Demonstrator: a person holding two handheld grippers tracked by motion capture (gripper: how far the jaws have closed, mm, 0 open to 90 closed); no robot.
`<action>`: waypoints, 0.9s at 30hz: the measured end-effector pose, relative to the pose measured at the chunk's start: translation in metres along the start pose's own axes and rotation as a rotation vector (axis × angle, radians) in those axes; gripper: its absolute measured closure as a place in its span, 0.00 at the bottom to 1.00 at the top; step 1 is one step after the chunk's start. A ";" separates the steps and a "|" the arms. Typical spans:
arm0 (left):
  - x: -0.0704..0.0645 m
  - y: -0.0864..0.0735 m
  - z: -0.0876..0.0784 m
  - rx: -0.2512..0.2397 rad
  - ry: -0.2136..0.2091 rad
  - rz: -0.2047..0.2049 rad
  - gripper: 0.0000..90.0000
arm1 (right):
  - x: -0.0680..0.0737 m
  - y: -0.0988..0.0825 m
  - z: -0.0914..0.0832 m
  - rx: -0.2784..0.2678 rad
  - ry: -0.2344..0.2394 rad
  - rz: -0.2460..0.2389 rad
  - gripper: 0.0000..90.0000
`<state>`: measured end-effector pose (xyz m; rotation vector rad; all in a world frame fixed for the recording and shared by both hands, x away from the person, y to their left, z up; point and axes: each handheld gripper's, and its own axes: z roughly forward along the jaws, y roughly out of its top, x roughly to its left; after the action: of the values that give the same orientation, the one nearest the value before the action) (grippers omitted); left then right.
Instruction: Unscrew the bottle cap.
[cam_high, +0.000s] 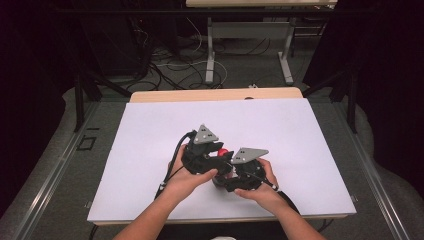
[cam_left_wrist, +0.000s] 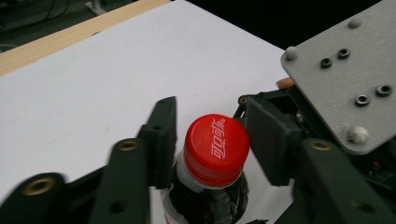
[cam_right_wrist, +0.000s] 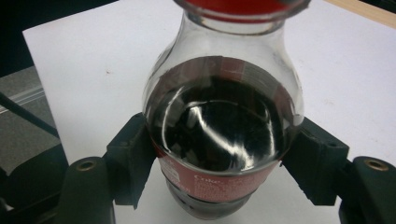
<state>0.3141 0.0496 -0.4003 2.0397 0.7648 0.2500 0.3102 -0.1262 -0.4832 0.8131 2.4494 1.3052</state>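
My high camera is looking forward and down over the table, while both close-up cameras on my hands are sharing the bottle.

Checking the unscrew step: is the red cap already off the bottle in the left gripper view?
No: the red cap sits on the neck of the bottle, between the left tool's jaws.

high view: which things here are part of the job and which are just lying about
In the job:
dark cola bottle with red screw cap
left hand-held gripper, jaws around the cap
right hand-held gripper, clamped on the bottle

Lying about:
floor cables
grey-legged table behind
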 end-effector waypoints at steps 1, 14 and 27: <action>0.000 0.000 0.000 0.000 0.000 0.000 0.52 | 0.000 0.000 0.000 -0.002 0.011 0.003 0.34; 0.025 -0.001 -0.016 0.049 -0.218 0.094 0.61 | 0.004 0.002 0.000 -0.013 0.107 -0.022 0.34; 0.010 -0.004 -0.013 0.013 -0.078 0.042 0.69 | 0.004 0.001 0.001 0.007 0.063 -0.007 0.34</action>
<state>0.3141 0.0660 -0.3978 2.0674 0.6775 0.1887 0.3073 -0.1225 -0.4824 0.7763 2.5040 1.3402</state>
